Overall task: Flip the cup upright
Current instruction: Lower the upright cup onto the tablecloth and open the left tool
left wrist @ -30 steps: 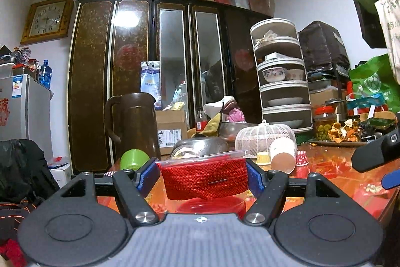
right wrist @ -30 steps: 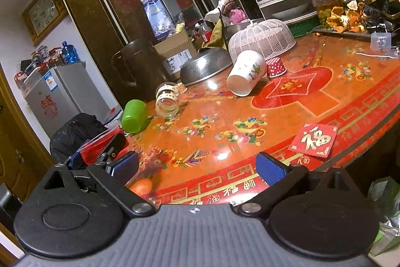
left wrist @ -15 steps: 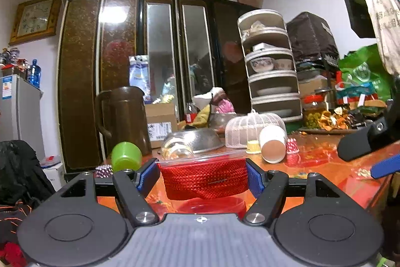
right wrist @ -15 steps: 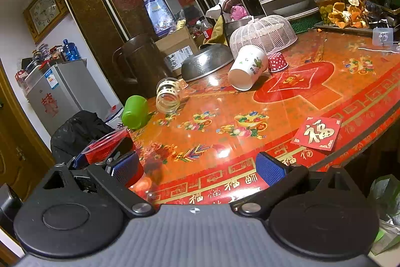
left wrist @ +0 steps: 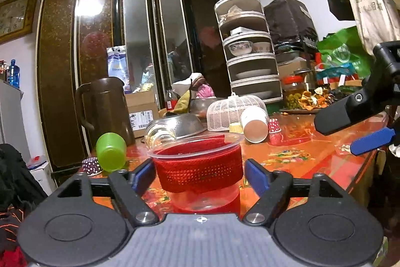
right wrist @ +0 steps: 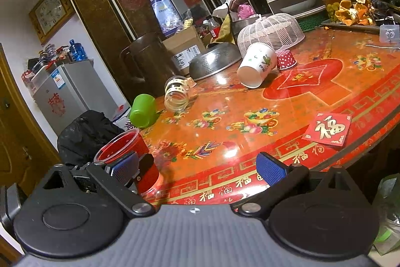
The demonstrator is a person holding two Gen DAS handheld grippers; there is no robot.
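Note:
A clear plastic cup with a red knitted sleeve (left wrist: 198, 172) stands upright on the table's near left edge, between the fingers of my left gripper (left wrist: 200, 173). The jaws stand a little wider than the cup, with small gaps at both sides. The same cup (right wrist: 125, 149) shows at the left of the right wrist view. My right gripper (right wrist: 197, 167) is open and empty above the table's front edge. A white paper cup (right wrist: 257, 64), a green cup (right wrist: 143, 110) and a glass jar (right wrist: 177, 94) lie on their sides further back.
The red patterned table (right wrist: 250, 121) carries a red envelope (right wrist: 327, 128), a steel colander (right wrist: 215, 60), a white mesh food cover (right wrist: 271, 31), a small red dotted cup (right wrist: 286, 59) and a brown jug (left wrist: 107, 106). A dark cabinet stands behind.
The left gripper has opened and let go of the red-sleeved cup, which now stands upright on the table. The right gripper has shifted slightly but stays open.

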